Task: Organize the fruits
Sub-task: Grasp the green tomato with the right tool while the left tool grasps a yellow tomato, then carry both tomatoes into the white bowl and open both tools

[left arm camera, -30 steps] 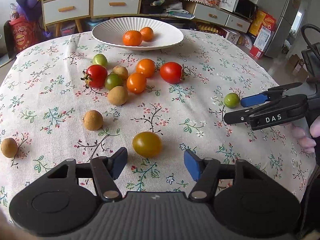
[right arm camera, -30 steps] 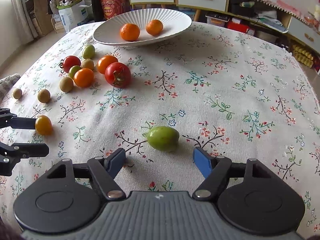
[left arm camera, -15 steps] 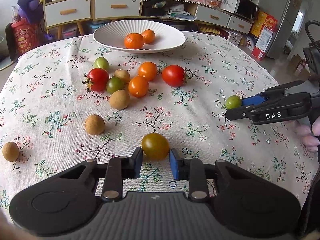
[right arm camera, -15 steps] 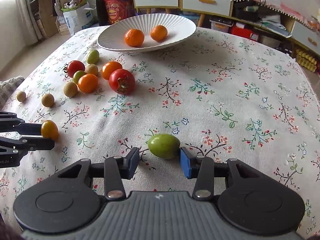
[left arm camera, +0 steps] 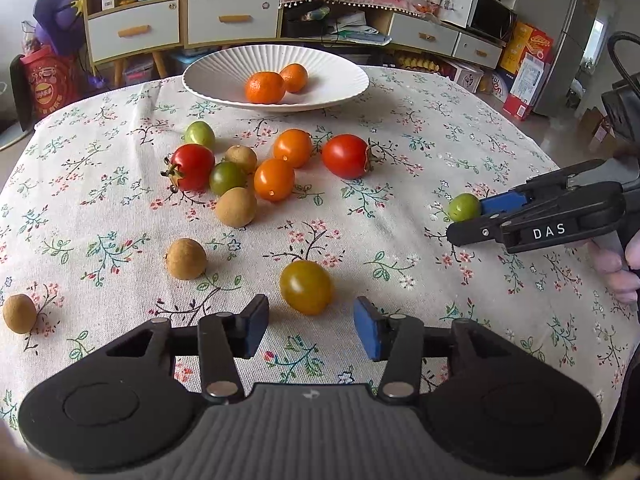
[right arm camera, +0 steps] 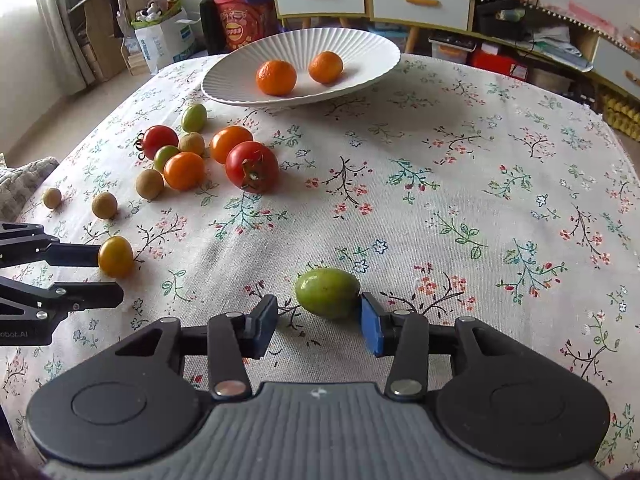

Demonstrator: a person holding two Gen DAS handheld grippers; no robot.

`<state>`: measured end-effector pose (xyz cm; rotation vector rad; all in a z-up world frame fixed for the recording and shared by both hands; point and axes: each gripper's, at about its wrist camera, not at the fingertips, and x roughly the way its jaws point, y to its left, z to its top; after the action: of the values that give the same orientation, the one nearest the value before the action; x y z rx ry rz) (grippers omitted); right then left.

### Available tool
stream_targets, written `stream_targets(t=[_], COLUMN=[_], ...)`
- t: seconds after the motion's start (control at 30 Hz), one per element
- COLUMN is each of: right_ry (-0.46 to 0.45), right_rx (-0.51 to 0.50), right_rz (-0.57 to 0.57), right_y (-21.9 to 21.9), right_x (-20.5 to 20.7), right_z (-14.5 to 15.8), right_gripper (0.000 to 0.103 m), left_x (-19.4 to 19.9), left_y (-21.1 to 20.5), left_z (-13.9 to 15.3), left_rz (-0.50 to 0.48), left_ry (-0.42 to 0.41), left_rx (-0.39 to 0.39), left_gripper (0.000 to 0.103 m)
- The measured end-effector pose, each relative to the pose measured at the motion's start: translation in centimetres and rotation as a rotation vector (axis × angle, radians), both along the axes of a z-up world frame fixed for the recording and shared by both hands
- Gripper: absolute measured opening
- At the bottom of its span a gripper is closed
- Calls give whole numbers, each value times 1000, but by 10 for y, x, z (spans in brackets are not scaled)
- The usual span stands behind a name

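The left claw hangs low over the bench, its jaws opening and partly spread. A yellow tomato lies on the cloth just beyond the tips, between their lines; neither pad touches it.

The right claw is likewise opening, jaws partly apart. A green fruit sits on the cloth at its tips, the right blue pad just beside it or touching, I cannot tell which; the left pad stands clear. It grips nothing.

Farther out, on the left half of the bench, lies a cluster: 2 red tomatoes, 2 orange tomatoes, 2 small green ones and 2 brown round fruits. 2 more brown fruits lie apart, nearer and further left.

At the far edge a white ribbed plate holds 2 mandarins.

In the left wrist view, a hand at the right edge holds the right claw.
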<state>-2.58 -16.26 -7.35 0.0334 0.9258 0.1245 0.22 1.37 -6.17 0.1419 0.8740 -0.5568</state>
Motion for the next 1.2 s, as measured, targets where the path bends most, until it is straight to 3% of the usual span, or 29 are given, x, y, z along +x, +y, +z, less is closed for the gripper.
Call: stream_targets(t=[0.27,0.4,0.5,0.83,1.2], right_ry=[-11,-20,-28,-48,-119], right_rx=[8,5,2,10,33], right_rz=[-6,-4,-5,3,-42], right_y=[-2,-3,-4,-3,-8], right_x=[0,1,2,4,24], right_z=[0,0,1,8,37], right_gripper=[42,39,32,31,31], left_x=[6,6,6,14,35], left_y=[0,-1,-2,-3,-19], left_z=[0,0,1,14,33], left_rz=[15,9,7,19,41], left_ry=[-5,-7,-12,-44,-72], left_rx=[-18,-19,-16,-29,-31], left_gripper=[36,20,20,19,19])
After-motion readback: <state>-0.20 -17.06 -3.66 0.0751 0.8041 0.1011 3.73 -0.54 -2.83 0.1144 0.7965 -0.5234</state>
